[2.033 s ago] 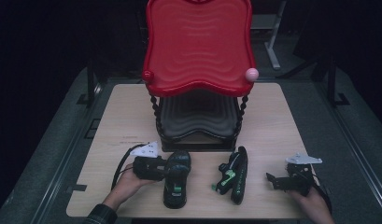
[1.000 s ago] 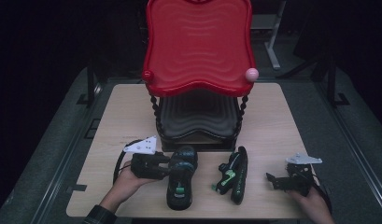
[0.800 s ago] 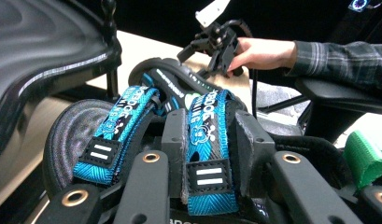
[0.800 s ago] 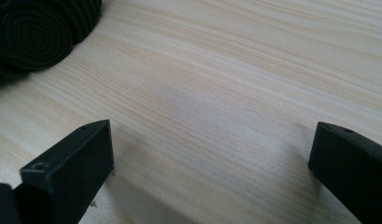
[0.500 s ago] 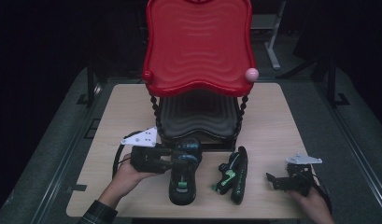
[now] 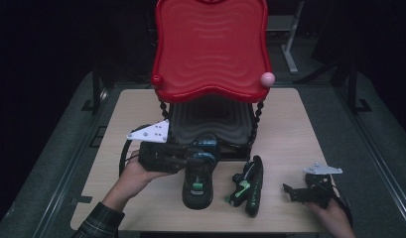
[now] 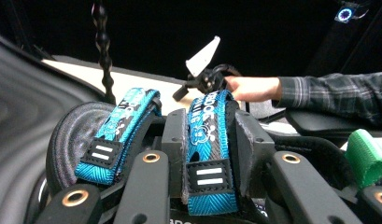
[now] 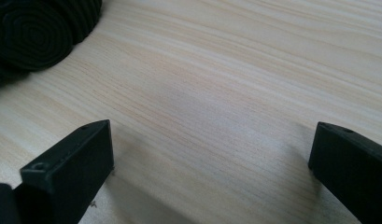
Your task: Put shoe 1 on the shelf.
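Gripping blue strap [image 7: 209,140], L claw [image 6: 190,157]

Ahead of the right gripper's [image 6: 295,192] wide-apart jaws the counter [image 8: 235,93] lies bare; a black ribbed sole [image 8: 34,32] stands far off at their left.

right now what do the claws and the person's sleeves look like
Both are black. The left claw carries a pale grey three-cornered plate with small holes, and a black cable loops behind it. The right claw has a similar grey plate. The left sleeve is dark plaid.
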Available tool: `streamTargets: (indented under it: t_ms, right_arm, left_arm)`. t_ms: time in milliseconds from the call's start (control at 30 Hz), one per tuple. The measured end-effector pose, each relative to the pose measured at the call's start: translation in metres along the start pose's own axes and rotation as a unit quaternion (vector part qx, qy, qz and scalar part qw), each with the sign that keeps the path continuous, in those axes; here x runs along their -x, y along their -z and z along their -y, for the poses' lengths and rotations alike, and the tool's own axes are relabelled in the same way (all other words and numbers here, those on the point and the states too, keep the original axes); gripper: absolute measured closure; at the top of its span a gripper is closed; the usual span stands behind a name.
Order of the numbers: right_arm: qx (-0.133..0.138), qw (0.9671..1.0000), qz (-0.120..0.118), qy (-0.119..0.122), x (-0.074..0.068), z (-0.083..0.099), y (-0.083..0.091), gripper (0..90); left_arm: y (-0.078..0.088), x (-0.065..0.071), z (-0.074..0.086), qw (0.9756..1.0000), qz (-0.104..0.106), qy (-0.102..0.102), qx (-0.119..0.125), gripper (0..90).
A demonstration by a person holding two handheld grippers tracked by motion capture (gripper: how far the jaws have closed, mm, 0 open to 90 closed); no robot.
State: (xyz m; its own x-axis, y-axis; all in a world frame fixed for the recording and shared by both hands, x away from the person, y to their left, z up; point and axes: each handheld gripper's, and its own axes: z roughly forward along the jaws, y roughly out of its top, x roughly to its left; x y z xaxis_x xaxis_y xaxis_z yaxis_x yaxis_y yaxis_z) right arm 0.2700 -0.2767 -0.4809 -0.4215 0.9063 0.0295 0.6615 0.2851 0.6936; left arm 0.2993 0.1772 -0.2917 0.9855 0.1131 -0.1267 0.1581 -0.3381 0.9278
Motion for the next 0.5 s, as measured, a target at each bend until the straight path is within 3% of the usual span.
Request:
streamTargets:
  t_ms: [500]
  right_arm:
    - [0.0,1.0,0.001,0.0,0.0,0.0,0.0,0.0]
  left_arm:
    - [0.012,0.004,-0.054,0.9992,0.011,-0.03,0.023,68.7]
